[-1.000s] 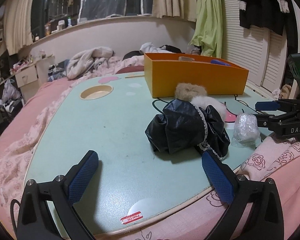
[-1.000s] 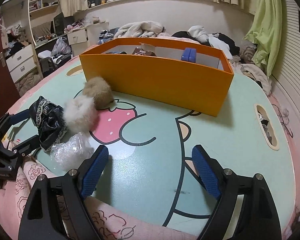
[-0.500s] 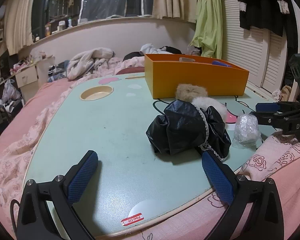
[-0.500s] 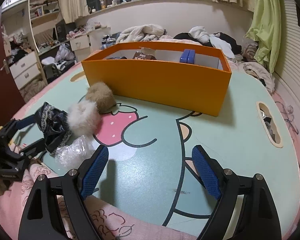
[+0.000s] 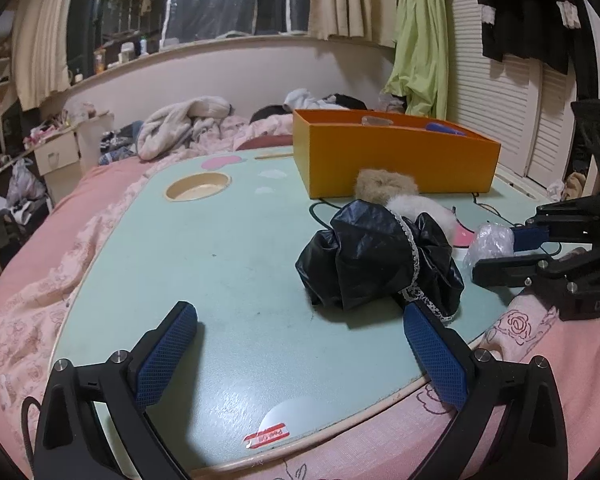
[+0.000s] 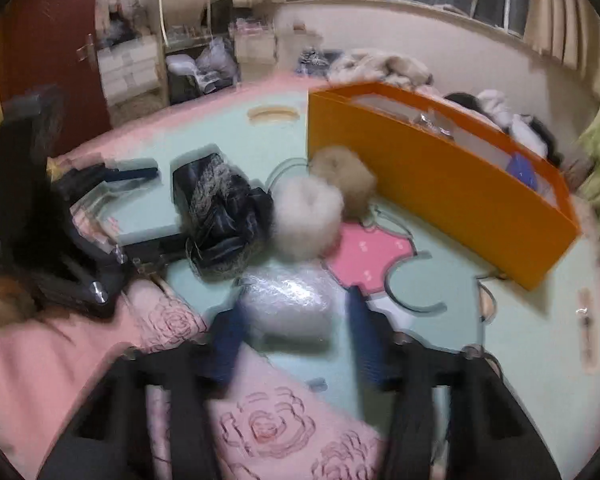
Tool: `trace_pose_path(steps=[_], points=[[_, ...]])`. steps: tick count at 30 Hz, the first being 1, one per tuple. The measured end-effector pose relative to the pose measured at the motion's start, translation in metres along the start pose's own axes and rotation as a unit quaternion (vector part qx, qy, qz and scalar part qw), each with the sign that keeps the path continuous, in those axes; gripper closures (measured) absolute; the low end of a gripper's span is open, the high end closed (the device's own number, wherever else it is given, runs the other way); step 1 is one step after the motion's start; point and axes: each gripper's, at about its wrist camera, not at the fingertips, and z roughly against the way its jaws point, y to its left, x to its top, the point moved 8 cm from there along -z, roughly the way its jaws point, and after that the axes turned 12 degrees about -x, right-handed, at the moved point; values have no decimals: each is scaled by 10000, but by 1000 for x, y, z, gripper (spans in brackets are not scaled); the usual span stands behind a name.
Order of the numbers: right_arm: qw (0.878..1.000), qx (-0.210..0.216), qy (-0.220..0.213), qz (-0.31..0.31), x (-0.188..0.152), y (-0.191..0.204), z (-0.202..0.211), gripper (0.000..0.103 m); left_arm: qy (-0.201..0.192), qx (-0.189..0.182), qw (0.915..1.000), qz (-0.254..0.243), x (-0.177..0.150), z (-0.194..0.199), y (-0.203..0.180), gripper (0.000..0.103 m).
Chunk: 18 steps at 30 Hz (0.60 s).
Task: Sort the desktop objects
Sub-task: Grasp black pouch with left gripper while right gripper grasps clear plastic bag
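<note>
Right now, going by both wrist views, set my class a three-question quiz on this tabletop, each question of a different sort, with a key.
1. True or false: the left gripper is shut on the black lace-trimmed pouch.
2. Fill in the colour: the tan pom-pom lies just in front of the ____ box.
3. What is between the right gripper's fingers? A the crumpled clear plastic wrap; B the tan pom-pom; C the black pouch.

Key
1. False: its jaws stand wide open, with nothing between them.
2. Orange.
3. A: the jaws have just been closing and now pinch the wrap.
</note>
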Motion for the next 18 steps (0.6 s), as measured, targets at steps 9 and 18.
trace_pose_path(steps=[9,18], points=[[9953,-117,-713,-639,-6,-29,30,70,-367,-559,9977,-92,43,18,-27,2],[9898,-53,-598,-1290,-2,-54,33,70,501,-827,9953,-76,37,-31,-43,59]])
